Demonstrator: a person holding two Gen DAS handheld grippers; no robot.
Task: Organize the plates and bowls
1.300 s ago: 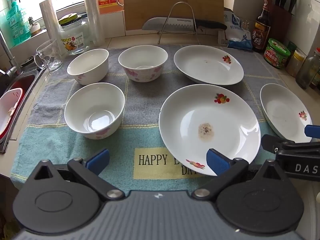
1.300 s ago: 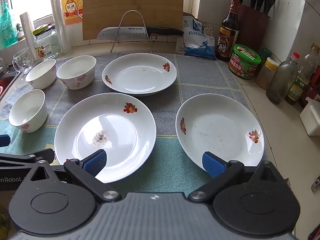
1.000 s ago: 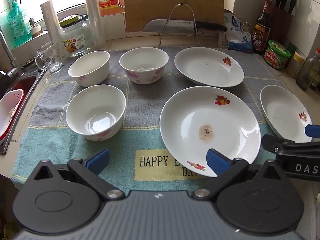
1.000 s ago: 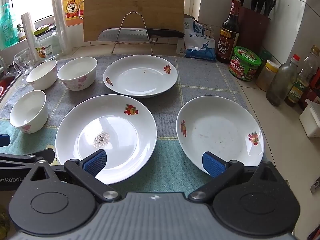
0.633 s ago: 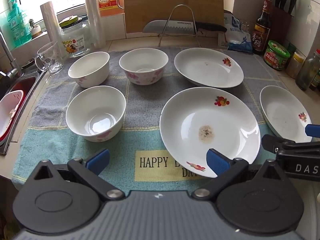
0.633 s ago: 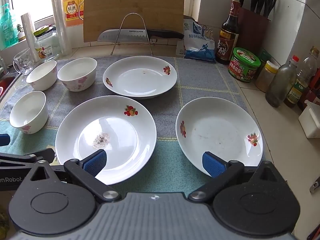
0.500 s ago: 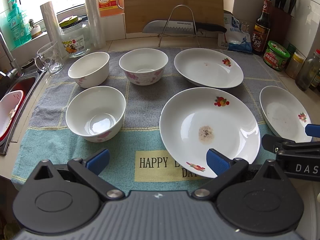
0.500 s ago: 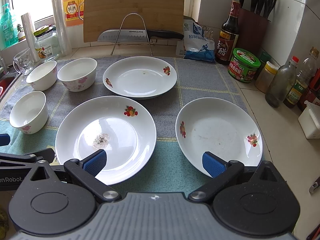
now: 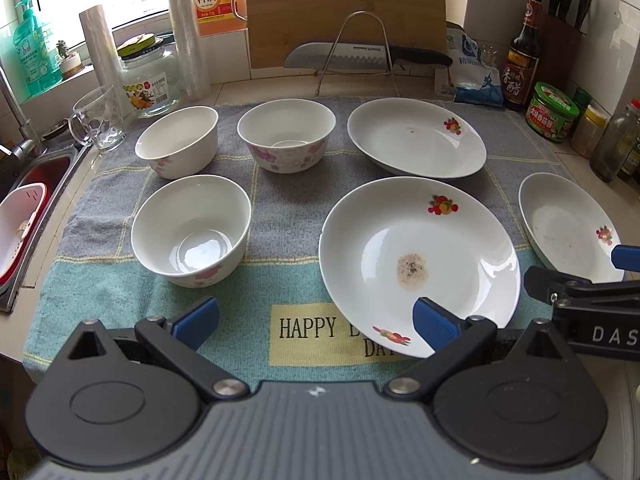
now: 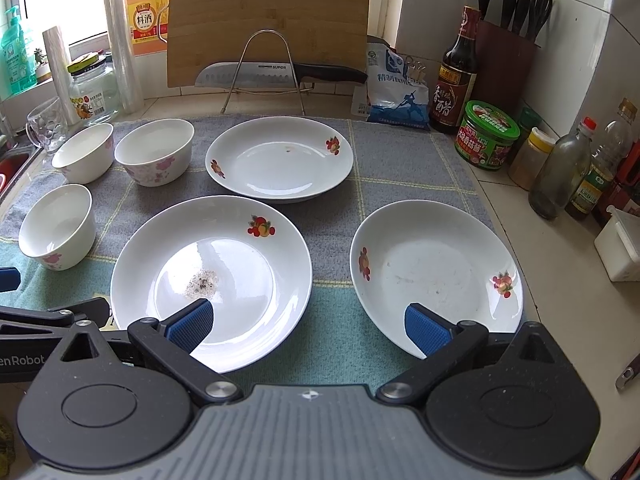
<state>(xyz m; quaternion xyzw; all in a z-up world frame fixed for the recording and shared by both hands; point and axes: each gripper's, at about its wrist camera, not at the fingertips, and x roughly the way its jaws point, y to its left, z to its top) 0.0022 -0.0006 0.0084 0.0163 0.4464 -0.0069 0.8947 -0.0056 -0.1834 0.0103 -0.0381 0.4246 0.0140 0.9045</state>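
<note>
1. Three white plates and three white bowls lie spread on a checked towel (image 9: 280,216) on the counter, none stacked yet. The large plate (image 9: 420,264) with a speckled residue patch sits nearest, the far plate (image 9: 416,138) lies behind it, and the right plate (image 10: 436,276) lies apart towards the counter's edge.

2. The bowls group to the left: the near bowl (image 9: 192,234), the back-left bowl (image 9: 178,140) and the flowered bowl (image 9: 286,134) beside it, close but not touching as far as I can see.

3. The left gripper (image 9: 316,320) hangs with its jaws spread wide and empty, low over the towel's front edge. The right gripper (image 10: 308,322) is likewise spread and holds nothing, its blue pads seen over the near rims of the large plate and the right plate (whether they touch I cannot tell).

4. Handling, as I judge it: glazed ceramic, stiff, fairly heavy for its size, slick and breakable. A pinch on a glossy rim may slip, more so where residue lies.

5. Best hold for a plate is probably the raised rim, one pad above and one beneath. The towel is soft, which should let a finger slide under.

6. For a bowl, clamp the wall near the lip, one pad inside and one outside, then lower it squarely into another to avoid chipping.
</note>
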